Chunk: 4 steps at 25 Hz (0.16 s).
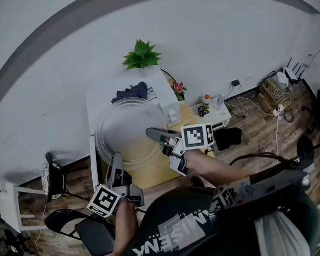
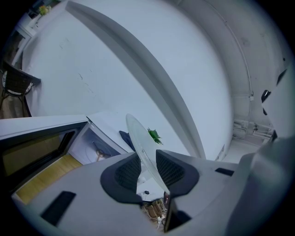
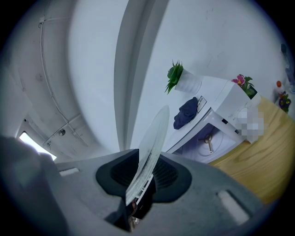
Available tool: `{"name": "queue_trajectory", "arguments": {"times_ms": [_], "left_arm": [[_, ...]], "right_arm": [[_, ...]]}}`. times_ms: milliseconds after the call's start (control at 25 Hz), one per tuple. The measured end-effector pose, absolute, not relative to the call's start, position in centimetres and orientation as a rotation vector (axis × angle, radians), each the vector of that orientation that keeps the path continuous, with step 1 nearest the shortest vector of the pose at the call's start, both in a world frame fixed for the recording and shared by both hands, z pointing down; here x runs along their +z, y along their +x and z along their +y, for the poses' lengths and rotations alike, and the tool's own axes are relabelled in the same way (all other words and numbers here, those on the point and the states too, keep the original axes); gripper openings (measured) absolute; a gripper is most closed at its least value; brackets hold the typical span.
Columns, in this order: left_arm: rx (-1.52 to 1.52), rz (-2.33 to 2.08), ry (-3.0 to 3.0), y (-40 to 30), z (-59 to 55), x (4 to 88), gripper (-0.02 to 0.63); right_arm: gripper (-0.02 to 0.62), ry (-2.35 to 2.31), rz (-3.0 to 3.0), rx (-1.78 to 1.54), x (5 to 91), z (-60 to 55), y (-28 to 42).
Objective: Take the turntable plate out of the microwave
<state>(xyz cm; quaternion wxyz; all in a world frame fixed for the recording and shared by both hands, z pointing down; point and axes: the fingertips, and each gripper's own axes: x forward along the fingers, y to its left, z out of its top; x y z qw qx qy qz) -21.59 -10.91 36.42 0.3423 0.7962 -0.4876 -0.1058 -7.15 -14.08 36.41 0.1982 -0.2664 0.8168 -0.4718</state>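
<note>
Glass turntable plate (image 1: pixel 129 131), held clear in front of the microwave (image 1: pixel 106 85), is clamped only at its thin rim by left gripper (image 1: pixel 117 157) (near-left edge) and right gripper (image 1: pixel 154 133) (right edge), so it could be dropped and shattered if either hold is loosened or twisted.

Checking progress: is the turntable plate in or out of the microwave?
Out: left tongs and right tongs grip the turntable plate clear of the microwave, whose cavity shows only its hub.
</note>
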Motion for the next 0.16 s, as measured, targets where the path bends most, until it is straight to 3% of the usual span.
{"name": "queue_trajectory", "arguments": {"times_ms": [160], "left_arm": [[-0.274, -1.270, 2.070, -21.55, -10.95, 36.39, 0.103]], "right_arm": [[0.086, -0.742, 2.286, -1.321, 36.38, -14.15, -7.12]]}}
